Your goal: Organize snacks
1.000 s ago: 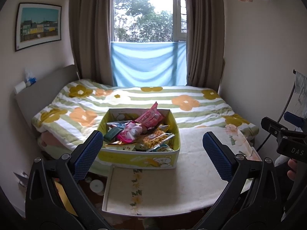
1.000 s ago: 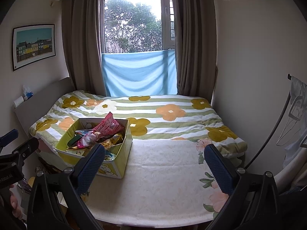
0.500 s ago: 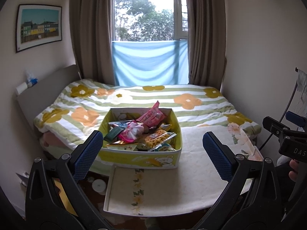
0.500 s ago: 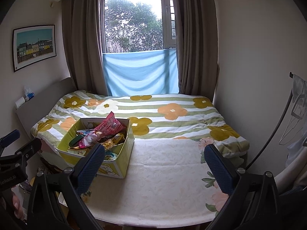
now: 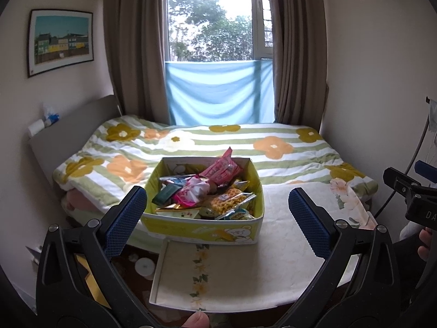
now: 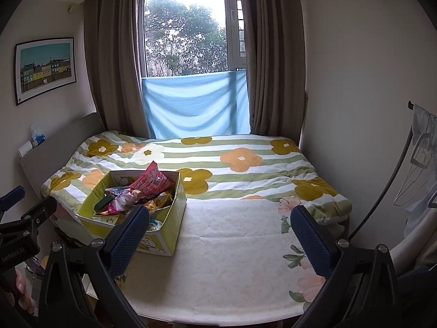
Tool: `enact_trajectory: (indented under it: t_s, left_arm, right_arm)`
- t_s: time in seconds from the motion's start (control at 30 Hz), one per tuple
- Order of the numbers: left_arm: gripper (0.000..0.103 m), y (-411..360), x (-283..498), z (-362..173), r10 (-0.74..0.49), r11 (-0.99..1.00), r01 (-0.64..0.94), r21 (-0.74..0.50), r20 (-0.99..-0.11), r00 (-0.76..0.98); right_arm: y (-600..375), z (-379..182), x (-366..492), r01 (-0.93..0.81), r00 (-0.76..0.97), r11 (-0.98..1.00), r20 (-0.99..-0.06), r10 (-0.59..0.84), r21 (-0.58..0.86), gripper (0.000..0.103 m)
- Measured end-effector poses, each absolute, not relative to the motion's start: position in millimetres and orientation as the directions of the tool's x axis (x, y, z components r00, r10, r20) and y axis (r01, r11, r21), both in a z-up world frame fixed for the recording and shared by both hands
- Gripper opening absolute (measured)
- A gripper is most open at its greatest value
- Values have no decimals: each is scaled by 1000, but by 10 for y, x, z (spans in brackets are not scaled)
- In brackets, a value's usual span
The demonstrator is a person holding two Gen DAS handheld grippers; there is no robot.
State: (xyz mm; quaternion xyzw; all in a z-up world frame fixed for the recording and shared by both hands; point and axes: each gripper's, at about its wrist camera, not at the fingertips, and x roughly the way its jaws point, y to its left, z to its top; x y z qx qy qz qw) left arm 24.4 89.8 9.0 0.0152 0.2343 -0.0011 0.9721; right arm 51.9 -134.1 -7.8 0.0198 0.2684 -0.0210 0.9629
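Bedroom, small, with curtained window (image 5: 218,27) at upper centre and a blue cloth (image 5: 218,93) hung across its lower part.

Bed (image 5: 191,142): fills mid-frame in both views; striped quilt with yellow and orange flowers; grey headboard at left.

Table (image 6: 232,259): lower centre, pale floral cloth, its far edge against the bed.

Framed picture (image 5: 61,41): upper left wall, row of coloured houses.

Box (image 5: 202,229): yellow-green card, bear print on the near wall, open top. Centre of the left wrist view, lower left of the right wrist view. Stands at the table's left end. Judged light and somewhat flexible in the walls.

Tray or lid (image 5: 204,270): shallow, pale, flower strip down its middle; directly below the box in the left wrist view, touching or just beside it.

Snacks (image 5: 207,191): heaped loose inside the box, none on the table. Mixed small packets: one pink pouch (image 5: 221,168) standing tallest at the back, a clear bag of yellow pieces (image 5: 228,202), a dark green sachet (image 5: 165,192). Judged light, crinkly, slippery film; contents likely crushable. Best taken by a sealed edge or corner, lightly pinched.

Left claw (image 5: 217,213): released, jaws wide, empty, framing the box.

Right claw (image 6: 220,229): released, jaws wide, empty, over bare cloth right of the box.
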Motion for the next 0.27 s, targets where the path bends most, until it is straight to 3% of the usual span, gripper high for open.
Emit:
enact_trajectory:
  t_s: [0.27]
  left_arm:
    - [103,896,288,50,10,1000,3,27,-468,884]
  right_arm:
    - [-1343,-91,524,66,851,998,-524,-44,23,103]
